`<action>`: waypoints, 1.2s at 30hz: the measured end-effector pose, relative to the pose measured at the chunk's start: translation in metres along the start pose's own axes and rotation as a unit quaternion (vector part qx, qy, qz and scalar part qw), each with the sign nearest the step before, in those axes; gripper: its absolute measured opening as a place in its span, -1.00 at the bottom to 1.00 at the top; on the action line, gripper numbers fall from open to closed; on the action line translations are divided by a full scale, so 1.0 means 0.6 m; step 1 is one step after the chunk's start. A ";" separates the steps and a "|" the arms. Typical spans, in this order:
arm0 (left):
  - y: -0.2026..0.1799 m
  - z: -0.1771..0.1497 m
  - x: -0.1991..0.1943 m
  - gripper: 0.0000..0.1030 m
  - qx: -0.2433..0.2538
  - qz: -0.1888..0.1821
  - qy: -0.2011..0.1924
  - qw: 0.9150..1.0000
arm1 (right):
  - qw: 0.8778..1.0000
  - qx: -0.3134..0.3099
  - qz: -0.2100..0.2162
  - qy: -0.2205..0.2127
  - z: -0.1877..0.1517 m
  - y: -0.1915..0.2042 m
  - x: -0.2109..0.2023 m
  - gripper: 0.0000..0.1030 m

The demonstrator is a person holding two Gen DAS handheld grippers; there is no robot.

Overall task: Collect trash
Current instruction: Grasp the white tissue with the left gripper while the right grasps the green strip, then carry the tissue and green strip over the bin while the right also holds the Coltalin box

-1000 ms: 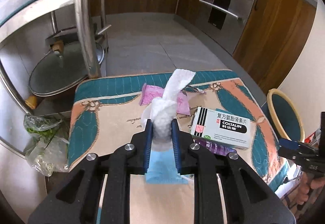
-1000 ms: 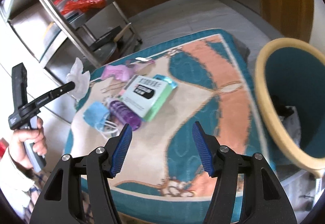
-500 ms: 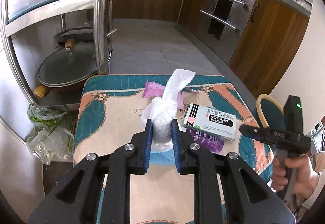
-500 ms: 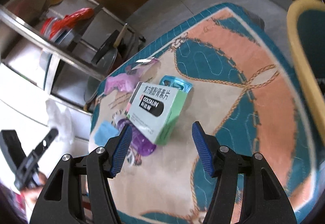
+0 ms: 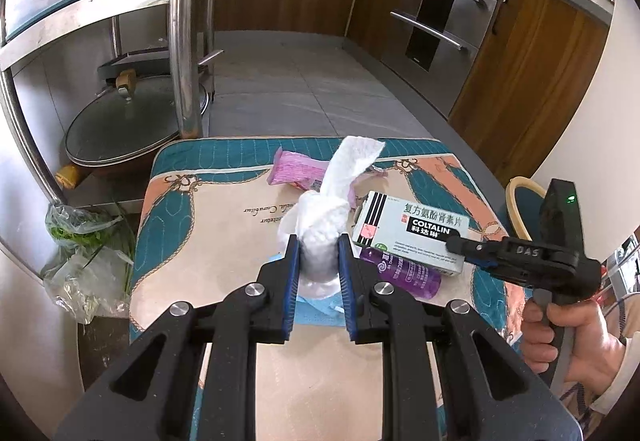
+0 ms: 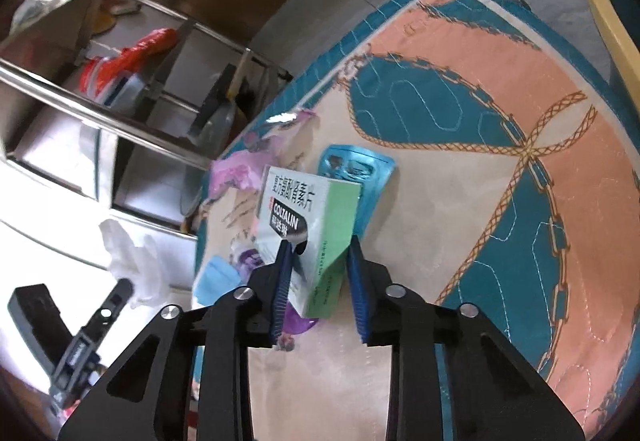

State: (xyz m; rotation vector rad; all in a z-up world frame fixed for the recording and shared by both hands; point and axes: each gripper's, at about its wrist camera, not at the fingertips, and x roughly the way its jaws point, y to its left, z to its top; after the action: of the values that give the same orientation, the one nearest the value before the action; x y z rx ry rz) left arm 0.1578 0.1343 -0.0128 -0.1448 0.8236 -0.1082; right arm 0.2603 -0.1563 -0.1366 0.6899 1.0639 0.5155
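My left gripper [image 5: 318, 241] is shut on a crumpled white tissue [image 5: 324, 217] and holds it above the table. The tissue also shows in the right wrist view [image 6: 132, 257]. My right gripper [image 6: 318, 245] has its jaws on both sides of the white and green Coltalin medicine box [image 6: 308, 225], touching or nearly touching it; the box [image 5: 412, 229] lies on the table. A purple packet [image 5: 404, 275] lies under the box. A blue mask [image 6: 214, 281] and a pink wrapper [image 5: 300, 173] lie nearby.
The table has a teal and peach patterned cloth [image 6: 520, 121]. A blue blister pack [image 6: 352, 169] lies behind the box. A bin with a yellow rim [image 5: 516, 205] stands at the table's right. A steel rack [image 5: 184, 41] with a pan stands at left.
My right gripper has moved in over the table and narrowed its jaws around the medicine box. My left gripper has pulled back and up a little with the tissue.
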 end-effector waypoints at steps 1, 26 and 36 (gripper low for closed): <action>-0.001 0.000 0.000 -0.64 -0.001 0.000 0.000 1.000 | 1.000 -0.005 0.005 -0.007 0.000 0.004 -0.007 -0.51; -0.087 0.014 -0.005 -0.63 0.042 -0.042 -0.015 0.998 | 0.968 -0.207 -0.047 -0.135 -0.027 0.119 -0.210 -0.64; -0.174 0.025 0.002 -0.63 0.081 -0.072 -0.015 0.994 | 0.961 -0.203 -0.077 -0.172 -0.032 0.089 -0.280 -0.64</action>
State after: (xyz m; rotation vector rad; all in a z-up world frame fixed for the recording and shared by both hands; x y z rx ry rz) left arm 0.1656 0.0324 0.0143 -0.0532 0.7712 -0.3069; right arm 0.1720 -0.2291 -0.0014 0.3137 0.6492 0.4410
